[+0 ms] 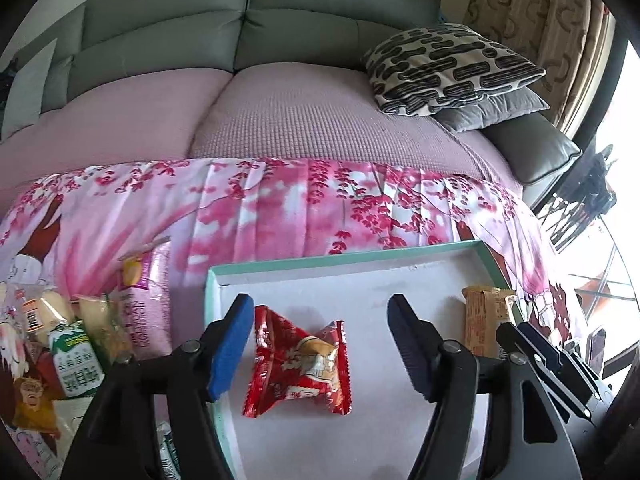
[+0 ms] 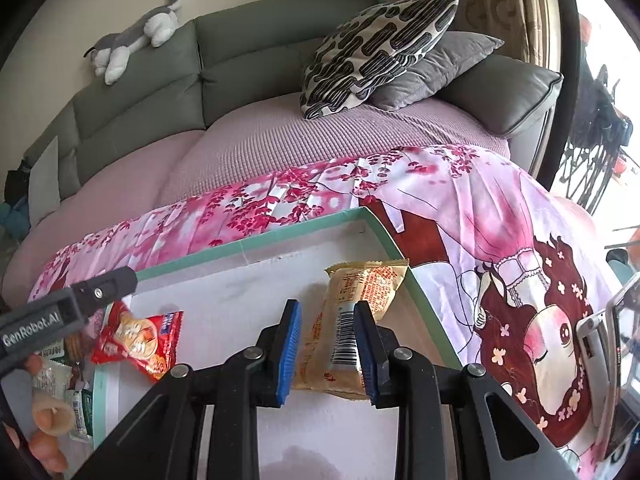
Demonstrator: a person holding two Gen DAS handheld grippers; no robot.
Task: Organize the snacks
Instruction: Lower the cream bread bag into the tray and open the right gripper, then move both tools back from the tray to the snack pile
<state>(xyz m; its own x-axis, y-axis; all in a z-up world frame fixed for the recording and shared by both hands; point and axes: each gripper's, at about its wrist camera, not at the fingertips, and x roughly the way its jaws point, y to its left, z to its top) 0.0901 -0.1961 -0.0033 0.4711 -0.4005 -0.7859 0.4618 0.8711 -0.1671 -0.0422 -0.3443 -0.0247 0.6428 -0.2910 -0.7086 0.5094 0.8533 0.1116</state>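
Two snack packets (image 1: 298,364) (image 2: 348,328) in tray (image 1: 344,264); snack pile (image 1: 72,344) left.

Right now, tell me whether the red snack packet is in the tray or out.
In. The red packet lies flat on the tray floor, inside its green rim.

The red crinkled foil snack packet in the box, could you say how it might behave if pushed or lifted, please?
The red crinkled foil snack packet probably feels light: it looks small and puffed. Its glossy film may slide easily across the white floor of the teal-rimmed cardboard box. Its creased, twisted ends suggest it would flex, and a hard squeeze might crush the contents.
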